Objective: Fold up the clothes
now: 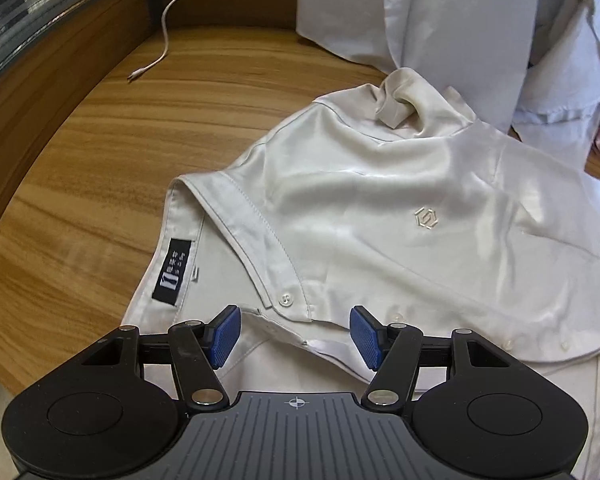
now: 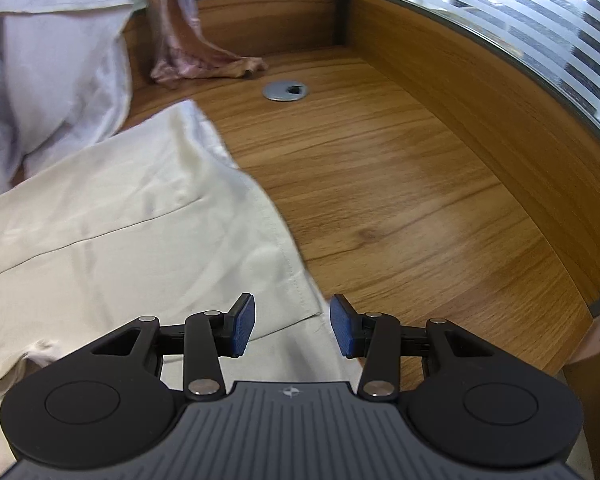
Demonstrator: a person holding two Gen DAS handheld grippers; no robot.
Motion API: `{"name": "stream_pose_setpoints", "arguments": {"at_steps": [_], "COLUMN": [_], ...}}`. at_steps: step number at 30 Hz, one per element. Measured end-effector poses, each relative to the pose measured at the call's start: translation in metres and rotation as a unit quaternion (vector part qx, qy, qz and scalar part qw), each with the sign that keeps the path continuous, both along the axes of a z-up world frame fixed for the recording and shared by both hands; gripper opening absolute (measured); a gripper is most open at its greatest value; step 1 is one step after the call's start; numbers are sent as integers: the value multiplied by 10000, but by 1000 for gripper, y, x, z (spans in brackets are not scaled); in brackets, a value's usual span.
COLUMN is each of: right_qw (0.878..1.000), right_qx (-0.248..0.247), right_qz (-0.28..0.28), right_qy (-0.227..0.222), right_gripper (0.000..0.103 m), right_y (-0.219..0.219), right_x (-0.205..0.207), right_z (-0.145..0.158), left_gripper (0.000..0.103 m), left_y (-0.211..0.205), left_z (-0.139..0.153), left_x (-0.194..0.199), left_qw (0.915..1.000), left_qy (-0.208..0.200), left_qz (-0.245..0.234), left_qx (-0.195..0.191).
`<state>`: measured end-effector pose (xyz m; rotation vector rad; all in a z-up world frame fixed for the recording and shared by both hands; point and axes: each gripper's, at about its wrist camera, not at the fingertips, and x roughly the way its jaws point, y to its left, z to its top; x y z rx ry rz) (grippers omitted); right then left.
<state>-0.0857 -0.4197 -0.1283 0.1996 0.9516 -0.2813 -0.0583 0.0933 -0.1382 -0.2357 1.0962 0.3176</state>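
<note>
Far to your left, a white cable [image 1: 168,20] trails down onto the wooden table [image 1: 100,200], its plug end lying on bare wood well apart from the clothes. Your left gripper [image 1: 296,338] hovers low over the near part of the cream shirt [image 1: 380,208], its blue pads [image 1: 224,336] spread wide with nothing between them; only the open placket and collar area of the shirt lies beneath the gap. Just left of the gripper, a black label [image 1: 173,272] shows inside the neckline. The collar flap with its small button [image 1: 285,299] sits just beyond the left pad. Further right on the chest there is a small embroidered hexagon logo [image 1: 424,217], and at the far end of the shirt a sleeve cuff [image 1: 396,104] is bunched up. Beyond it, white garments [image 1: 440,20] hang down at the far right of that view.

In the right wrist view, the same shirt [image 2: 120,220] spreads across the left half of the table [image 2: 420,200], its stitched edge running toward you. Your right gripper [image 2: 292,330] is also wide open and empty, straddling that edge near the corner of the fabric, the left pad [image 2: 244,330] over cloth and the right one over wood. Far off, a pinkish cloth [image 2: 204,56] hangs to the tabletop beside a round metal cable grommet [image 2: 286,91]. At the far right, striped blinds [image 2: 520,20] rise above the wooden back panel.
</note>
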Motion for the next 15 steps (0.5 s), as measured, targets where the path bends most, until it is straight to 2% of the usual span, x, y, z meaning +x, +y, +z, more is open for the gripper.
{"name": "stream_pose_setpoints", "arguments": {"at_steps": [5,9,11,15], "right_qw": [9947,9830,9780,9746], "right_qx": [310,501,583,793], "right_qz": [977,1765,1988,2049], "right_qy": [31,118,241,426], "right_gripper": [47,47,47,42], "right_y": [26,55,72,98], "right_x": [-16,-31,-39,-53], "right_z": [13,18,12,-3], "left_gripper": [64,63,62,41], "left_y": [-4,-2,0,3], "left_z": [-7,-18,-20,-24], "left_x": [-8,-11,-10,-7], "left_qw": [9998,9994,9991,9989], "left_qy": [152,296,321,358], "left_qz": [-64,76,139,129], "left_qx": [-66,-184,-220,-280]}}
